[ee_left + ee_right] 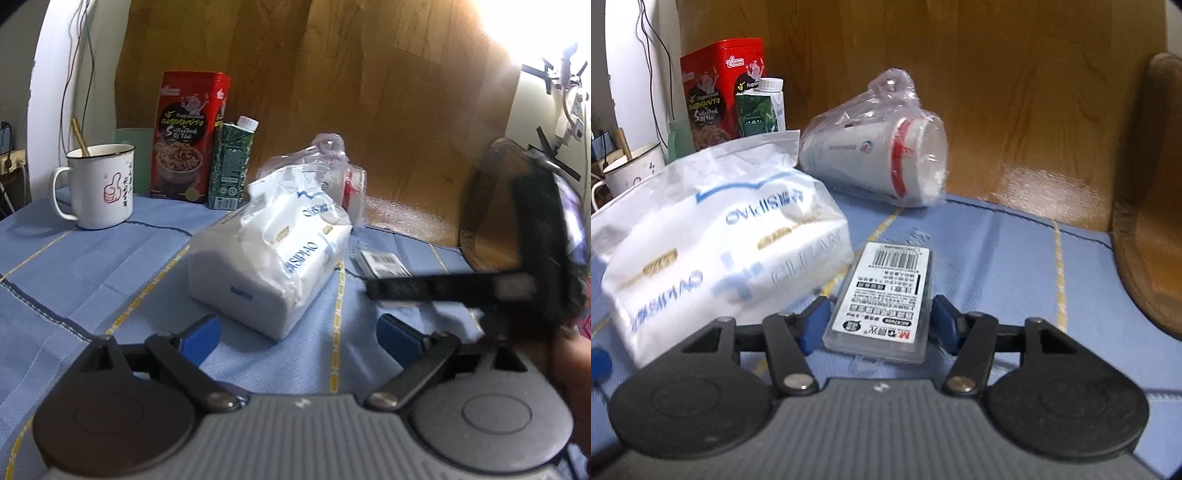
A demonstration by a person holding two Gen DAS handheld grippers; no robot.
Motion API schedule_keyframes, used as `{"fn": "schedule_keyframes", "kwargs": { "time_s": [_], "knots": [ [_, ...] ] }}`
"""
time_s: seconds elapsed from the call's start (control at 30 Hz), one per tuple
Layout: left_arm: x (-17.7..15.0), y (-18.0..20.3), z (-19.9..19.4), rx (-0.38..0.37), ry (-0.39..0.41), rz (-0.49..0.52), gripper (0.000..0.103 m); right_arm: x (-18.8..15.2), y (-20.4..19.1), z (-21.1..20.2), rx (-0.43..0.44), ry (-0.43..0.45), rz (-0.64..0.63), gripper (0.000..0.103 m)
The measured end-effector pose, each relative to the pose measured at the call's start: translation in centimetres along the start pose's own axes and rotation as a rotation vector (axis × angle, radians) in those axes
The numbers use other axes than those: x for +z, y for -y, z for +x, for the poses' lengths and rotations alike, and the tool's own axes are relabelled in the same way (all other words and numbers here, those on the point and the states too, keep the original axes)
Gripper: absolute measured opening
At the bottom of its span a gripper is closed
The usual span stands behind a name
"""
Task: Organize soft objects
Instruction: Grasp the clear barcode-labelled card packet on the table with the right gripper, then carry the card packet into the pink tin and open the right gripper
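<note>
A white tissue pack (273,258) in crinkled wrap lies on the blue cloth (92,266). My left gripper (300,338) stands wide open just before the pack's near corner, pads clear of it. In the right wrist view the pack (720,240) lies at the left. Beside it is a clear plastic box (886,295) with a barcode label, flat on the cloth. My right gripper (878,323) straddles the box's near end, with narrow gaps at its blue pads. The left wrist view shows that box (384,262) under a blurred dark finger (424,288) of the right gripper.
Paper cups in a clear bag (886,155) lie on their side behind the pack. A white mug (101,184), a red tin (188,136) and a green carton (232,162) stand at the back left. A wooden panel (1034,92) closes the back; a curved wooden piece (1145,221) stands at the right.
</note>
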State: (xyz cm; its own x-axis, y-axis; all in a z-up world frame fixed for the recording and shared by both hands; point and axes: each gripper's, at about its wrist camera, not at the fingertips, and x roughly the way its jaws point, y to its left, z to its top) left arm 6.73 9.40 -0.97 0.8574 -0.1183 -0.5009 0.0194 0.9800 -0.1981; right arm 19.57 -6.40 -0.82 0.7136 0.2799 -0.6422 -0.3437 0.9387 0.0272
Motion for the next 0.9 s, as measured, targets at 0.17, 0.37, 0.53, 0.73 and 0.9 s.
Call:
{"fn": "schedule_keyframes", "kwargs": {
  "time_s": [0.17,0.37,0.53,0.73,0.9],
  "knots": [
    [-0.3,1.0,-0.1,-0.014,0.004,0.058,0.095,-3.7,1.6,-4.8,-0.025,0.012,0.005,0.06],
    [-0.4,1.5,-0.3,-0.004,0.02,0.082,0.097,-9.7,2.8,-12.5,-0.079,0.038,-0.029,0.06],
    [-0.3,1.5,0.0,-0.025,-0.009,0.088,0.099,-14.0,3.1,-17.1,-0.131,0.061,-0.076,0.06],
    [-1.4,4.1,-1.6,-0.198,-0.142,0.088,0.094,-17.0,4.2,-20.0,-0.102,0.105,-0.042,0.06],
    [-2.2,8.4,-3.7,-0.428,-0.254,0.087,0.09,-18.2,6.0,-21.3,-0.04,0.139,0.058,0.06]
  ]
}}
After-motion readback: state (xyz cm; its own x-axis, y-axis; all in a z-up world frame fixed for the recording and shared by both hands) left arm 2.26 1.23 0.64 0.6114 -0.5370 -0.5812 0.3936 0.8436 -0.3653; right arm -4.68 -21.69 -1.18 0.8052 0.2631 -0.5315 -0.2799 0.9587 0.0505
